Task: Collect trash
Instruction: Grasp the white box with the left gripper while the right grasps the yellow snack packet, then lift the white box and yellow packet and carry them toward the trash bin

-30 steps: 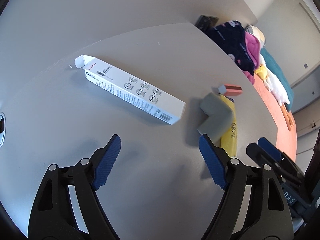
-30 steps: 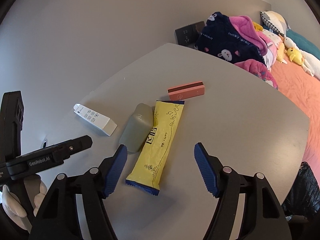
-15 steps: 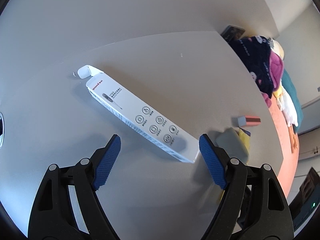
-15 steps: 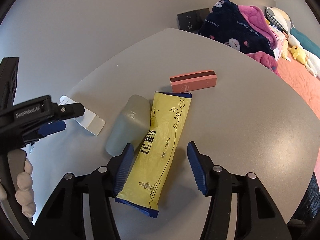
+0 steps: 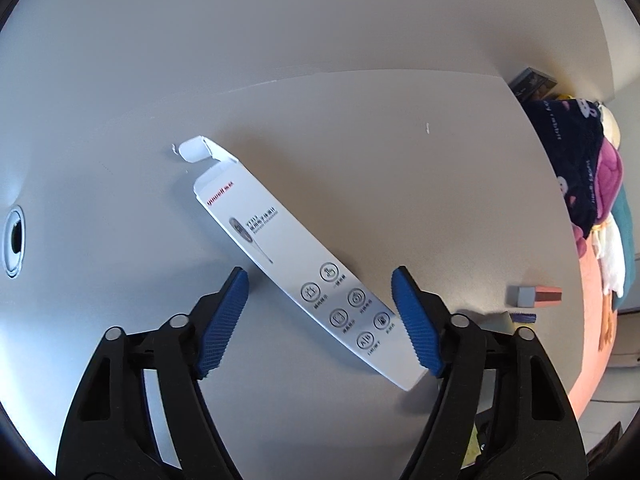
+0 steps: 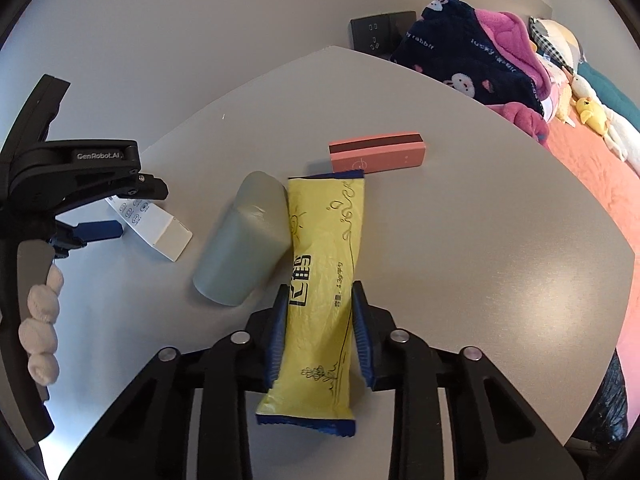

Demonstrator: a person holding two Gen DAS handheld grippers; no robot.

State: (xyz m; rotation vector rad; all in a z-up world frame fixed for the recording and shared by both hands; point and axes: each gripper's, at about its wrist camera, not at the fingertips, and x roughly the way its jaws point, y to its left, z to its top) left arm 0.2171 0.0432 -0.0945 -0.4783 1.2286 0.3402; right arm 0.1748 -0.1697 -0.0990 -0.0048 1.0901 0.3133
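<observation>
A long white carton [image 5: 296, 264] with an open end flap lies slantwise on the grey table [image 5: 360, 140]. My left gripper [image 5: 320, 274] straddles the carton's near half. Its jaws are closing, the right pad sits close to the carton's edge, and the left pad stands clear. A yellow snack packet [image 6: 324, 240] lies lengthwise between the blue pads of my right gripper [image 6: 320, 288]. Those jaws are closing and both pads touch the packet's sides. Beside the packet lie a grey-green cup [image 6: 244, 244] on its side and a pink box [image 6: 376, 156].
A gloved hand [image 6: 40, 320] holds the left gripper at the left of the right wrist view. A cable hole [image 5: 14, 242] pierces the table at far left. Behind the table are a wall socket [image 6: 372, 32], piled clothes [image 6: 472, 60] and an orange bed [image 6: 600, 168].
The left gripper moved over the white carton, which now lies between narrowing jaws. The right gripper sank onto the yellow packet and its jaws came in against the packet's sides.
</observation>
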